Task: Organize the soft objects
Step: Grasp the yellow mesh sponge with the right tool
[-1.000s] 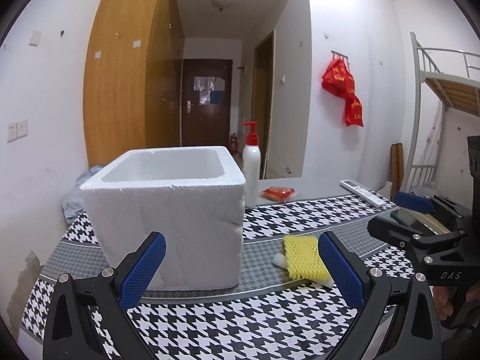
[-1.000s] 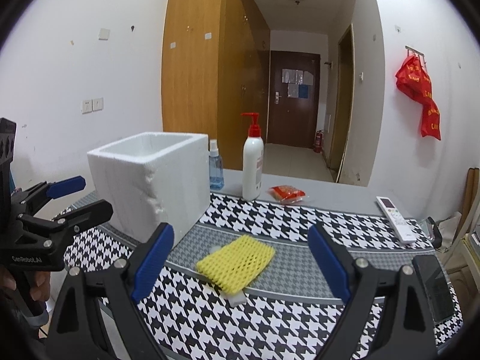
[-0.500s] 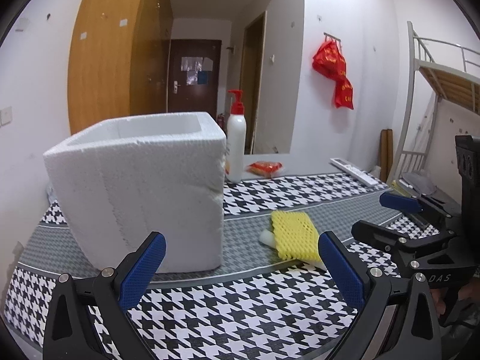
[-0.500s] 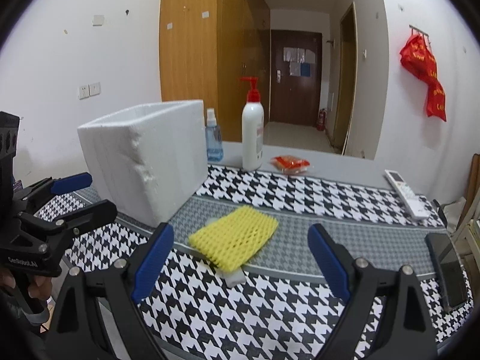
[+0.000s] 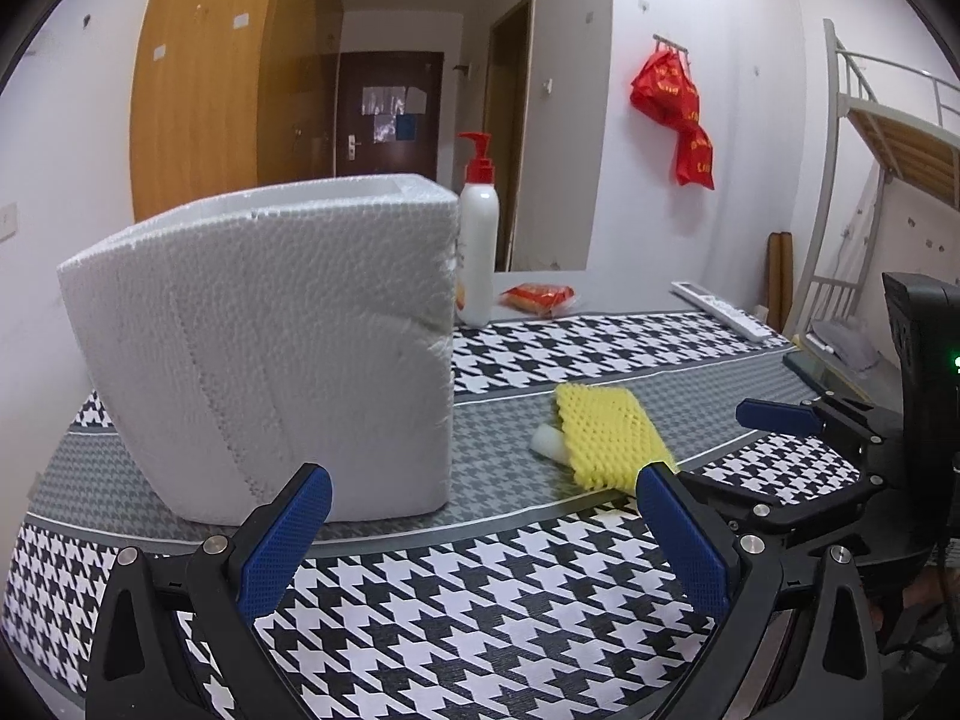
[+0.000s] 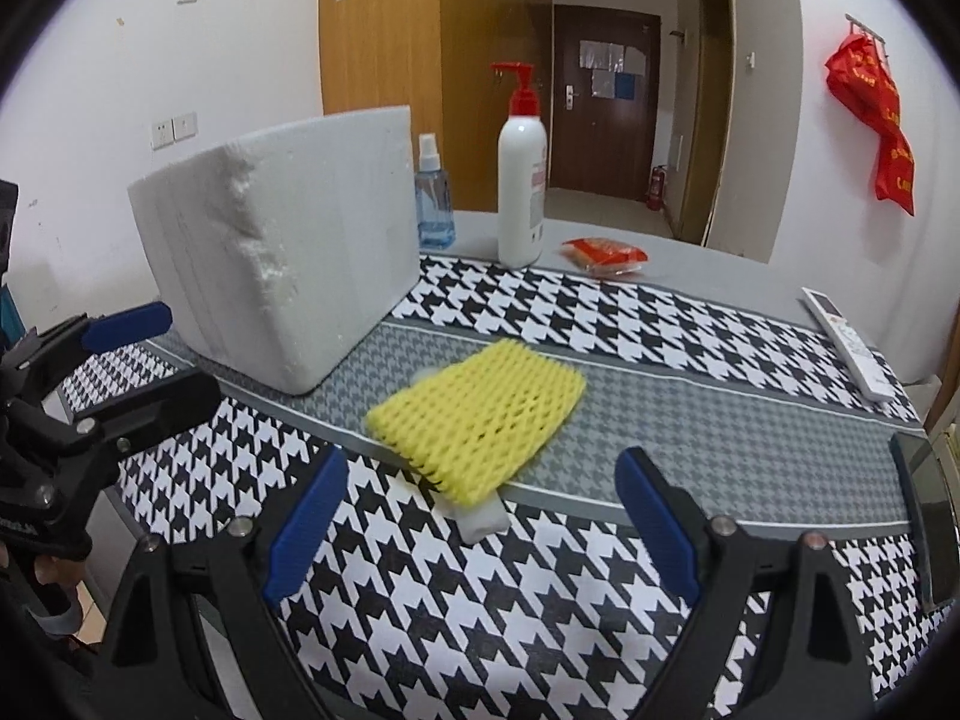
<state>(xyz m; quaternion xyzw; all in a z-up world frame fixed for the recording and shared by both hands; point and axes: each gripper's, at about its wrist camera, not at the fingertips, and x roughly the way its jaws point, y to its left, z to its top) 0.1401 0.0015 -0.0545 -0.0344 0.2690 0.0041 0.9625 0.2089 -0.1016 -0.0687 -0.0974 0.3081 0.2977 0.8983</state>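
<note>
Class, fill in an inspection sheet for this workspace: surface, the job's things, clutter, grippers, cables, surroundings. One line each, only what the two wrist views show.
Surface: table under a black-and-white houndstooth cloth with a grey band.
Job's things: yellow foam net lying flat on the grey band, white foam piece sticking out from under it; white foam box beside it, apart, upright.
Clutter: pump bottle, blue spray bottle, red packet, remote, dark phone at the table edge.
Grippers: left gripper open, empty; right gripper open, empty, just short of the net.
Cables: nothing seen.
Surroundings: wooden wardrobe, dark door, red bag on a wall hook, bunk bed frame.
</note>
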